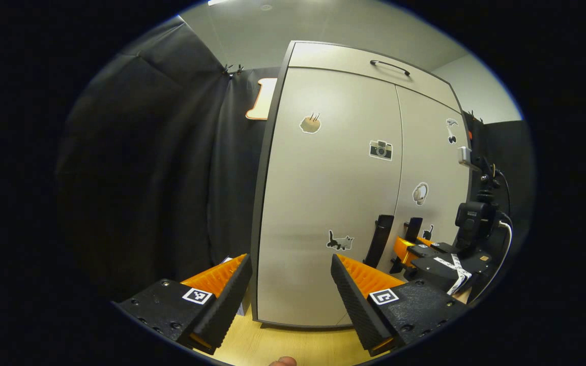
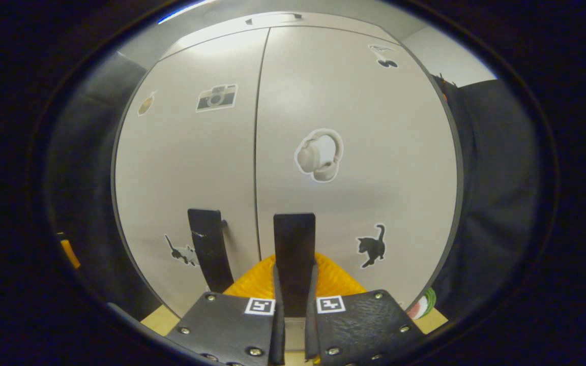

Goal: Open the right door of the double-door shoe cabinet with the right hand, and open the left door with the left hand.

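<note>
The pale shoe cabinet's left door [image 1: 323,193] and right door [image 1: 433,168] stand flush and closed, each carrying stickers. A dark vertical handle sits by the centre seam on each: the left handle [image 1: 378,239] and the right handle [image 1: 415,227]. My left gripper [image 1: 290,284] is open, a short way from the left door and left of its handle. In the left gripper view, the right gripper [image 1: 410,249] is at the right handle. In the right gripper view, my right gripper [image 2: 294,300] is shut on the right handle [image 2: 294,239], with the left handle [image 2: 210,249] beside it.
A drawer with a curved handle [image 1: 389,67] tops the cabinet. Black cloth wall [image 1: 160,178] hangs on the left and also on the cabinet's right side [image 2: 496,193]. Wooden floor [image 1: 272,345] lies below. A small red-and-green object [image 2: 428,302] sits by the cabinet's right foot.
</note>
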A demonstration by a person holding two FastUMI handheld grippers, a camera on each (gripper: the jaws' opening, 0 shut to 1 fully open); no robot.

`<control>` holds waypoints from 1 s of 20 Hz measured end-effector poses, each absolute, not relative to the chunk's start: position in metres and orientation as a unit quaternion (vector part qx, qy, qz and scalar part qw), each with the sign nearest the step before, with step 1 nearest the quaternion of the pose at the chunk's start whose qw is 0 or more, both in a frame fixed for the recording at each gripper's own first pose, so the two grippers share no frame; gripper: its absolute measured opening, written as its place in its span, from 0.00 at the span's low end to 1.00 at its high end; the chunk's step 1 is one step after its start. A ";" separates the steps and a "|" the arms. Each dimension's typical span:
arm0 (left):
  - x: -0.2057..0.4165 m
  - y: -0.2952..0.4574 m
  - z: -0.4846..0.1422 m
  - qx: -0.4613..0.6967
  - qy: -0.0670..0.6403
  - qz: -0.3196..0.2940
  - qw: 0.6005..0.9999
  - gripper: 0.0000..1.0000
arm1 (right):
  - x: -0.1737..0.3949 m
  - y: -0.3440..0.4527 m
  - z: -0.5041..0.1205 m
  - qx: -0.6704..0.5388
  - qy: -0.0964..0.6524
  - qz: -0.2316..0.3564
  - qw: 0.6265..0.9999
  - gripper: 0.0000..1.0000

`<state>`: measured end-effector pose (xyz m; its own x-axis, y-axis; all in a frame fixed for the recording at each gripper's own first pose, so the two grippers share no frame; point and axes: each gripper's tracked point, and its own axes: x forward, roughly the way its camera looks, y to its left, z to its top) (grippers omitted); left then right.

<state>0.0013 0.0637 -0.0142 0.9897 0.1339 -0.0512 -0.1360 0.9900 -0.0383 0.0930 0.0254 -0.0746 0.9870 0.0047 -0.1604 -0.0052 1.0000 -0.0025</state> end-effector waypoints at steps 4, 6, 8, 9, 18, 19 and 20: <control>-0.005 0.062 -0.016 -0.020 0.026 0.067 0.997 0.96 | 0.089 0.025 -0.073 -0.008 0.079 0.011 0.997 0.16; -0.008 0.062 -0.017 -0.021 0.028 0.068 0.997 0.96 | 0.086 0.025 -0.072 -0.007 0.079 0.014 0.997 0.16; -0.012 0.062 -0.018 -0.021 0.028 0.068 0.997 0.96 | 0.083 0.025 -0.072 -0.006 0.080 0.017 0.997 0.16; -0.013 0.062 -0.018 -0.021 0.029 0.069 0.997 0.96 | 0.081 0.025 -0.071 -0.005 0.080 0.019 0.997 0.16; -0.023 0.047 -0.027 -0.025 0.039 0.059 0.997 0.96 | 0.055 0.017 -0.068 -0.005 0.075 0.033 0.997 0.16; -0.024 0.045 -0.028 -0.024 0.040 0.058 0.997 0.96 | 0.050 0.014 -0.067 -0.003 0.075 0.036 0.997 0.15; -0.024 0.043 -0.029 -0.024 0.042 0.056 0.997 0.96 | 0.046 0.012 -0.067 -0.002 0.075 0.040 0.996 0.16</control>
